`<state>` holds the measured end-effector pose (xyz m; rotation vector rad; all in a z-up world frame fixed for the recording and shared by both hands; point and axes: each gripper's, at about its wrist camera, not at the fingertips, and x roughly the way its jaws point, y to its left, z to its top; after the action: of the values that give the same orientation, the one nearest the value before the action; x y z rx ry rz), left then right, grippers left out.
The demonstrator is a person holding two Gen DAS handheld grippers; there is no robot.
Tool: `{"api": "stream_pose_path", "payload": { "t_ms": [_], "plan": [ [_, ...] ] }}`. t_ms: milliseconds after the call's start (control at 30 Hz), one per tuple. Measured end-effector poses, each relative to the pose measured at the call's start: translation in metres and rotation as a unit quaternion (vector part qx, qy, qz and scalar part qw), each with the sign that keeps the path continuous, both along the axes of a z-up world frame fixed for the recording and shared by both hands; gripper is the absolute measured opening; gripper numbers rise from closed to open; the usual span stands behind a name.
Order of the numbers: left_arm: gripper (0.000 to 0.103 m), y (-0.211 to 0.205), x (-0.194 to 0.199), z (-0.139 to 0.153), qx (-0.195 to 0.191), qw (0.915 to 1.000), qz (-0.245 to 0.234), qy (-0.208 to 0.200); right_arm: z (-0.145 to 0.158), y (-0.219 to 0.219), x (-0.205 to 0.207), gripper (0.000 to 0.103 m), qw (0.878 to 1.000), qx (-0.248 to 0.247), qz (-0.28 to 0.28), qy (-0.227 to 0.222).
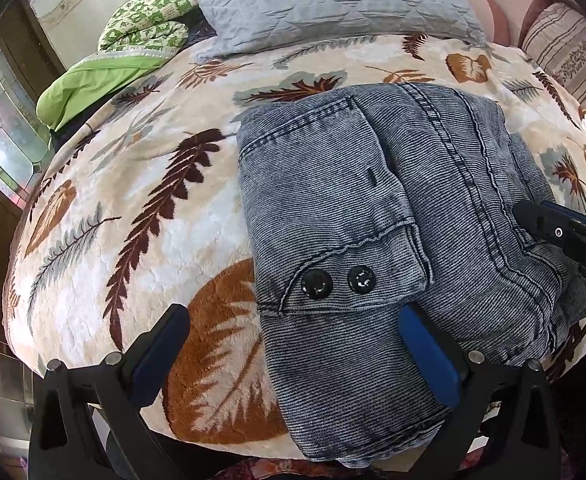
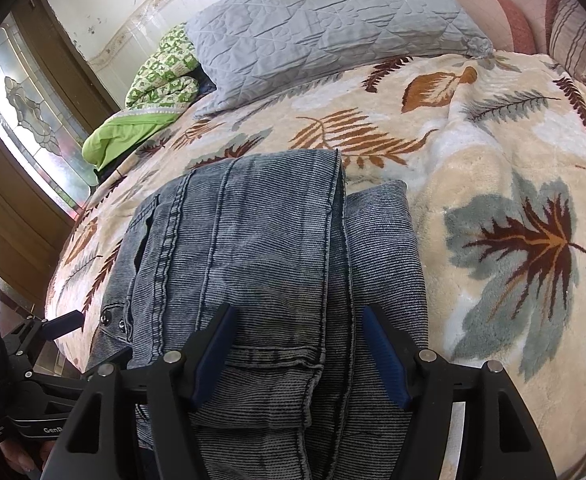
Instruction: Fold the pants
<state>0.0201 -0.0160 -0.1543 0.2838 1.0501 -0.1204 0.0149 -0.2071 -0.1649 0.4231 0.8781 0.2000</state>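
Grey-blue denim pants (image 1: 373, 216) lie folded in a thick bundle on a leaf-patterned blanket (image 1: 133, 200), waistband with two black buttons (image 1: 337, 282) toward me. My left gripper (image 1: 293, 344) is open over the waistband's near edge, its fingers either side of the button flap. The right gripper (image 1: 565, 236) shows at the right edge of the left view, over the bundle's right side. In the right wrist view the pants (image 2: 261, 248) lie under my open right gripper (image 2: 297, 344), fingers straddling the top fold's near end. The left gripper (image 2: 65, 328) shows at lower left.
A grey quilted pillow (image 1: 325, 0) lies at the head of the bed. A green patterned quilt (image 1: 145, 16) and green cloth (image 1: 89, 80) lie at the far left. A striped pillow (image 1: 573, 52) is at far right. A window (image 2: 25, 120) is left of the bed.
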Motion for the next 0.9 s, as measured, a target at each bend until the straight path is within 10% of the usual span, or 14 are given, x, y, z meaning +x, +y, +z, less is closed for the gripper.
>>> {"api": "stream_pose_path", "payload": {
  "t_ms": [900],
  "plan": [
    [0.103, 0.004, 0.008, 0.004, -0.005, 0.9996, -0.016, 0.022, 0.000, -0.001, 0.002, 0.071, 1.000, -0.002, 0.006, 0.002]
  ]
}}
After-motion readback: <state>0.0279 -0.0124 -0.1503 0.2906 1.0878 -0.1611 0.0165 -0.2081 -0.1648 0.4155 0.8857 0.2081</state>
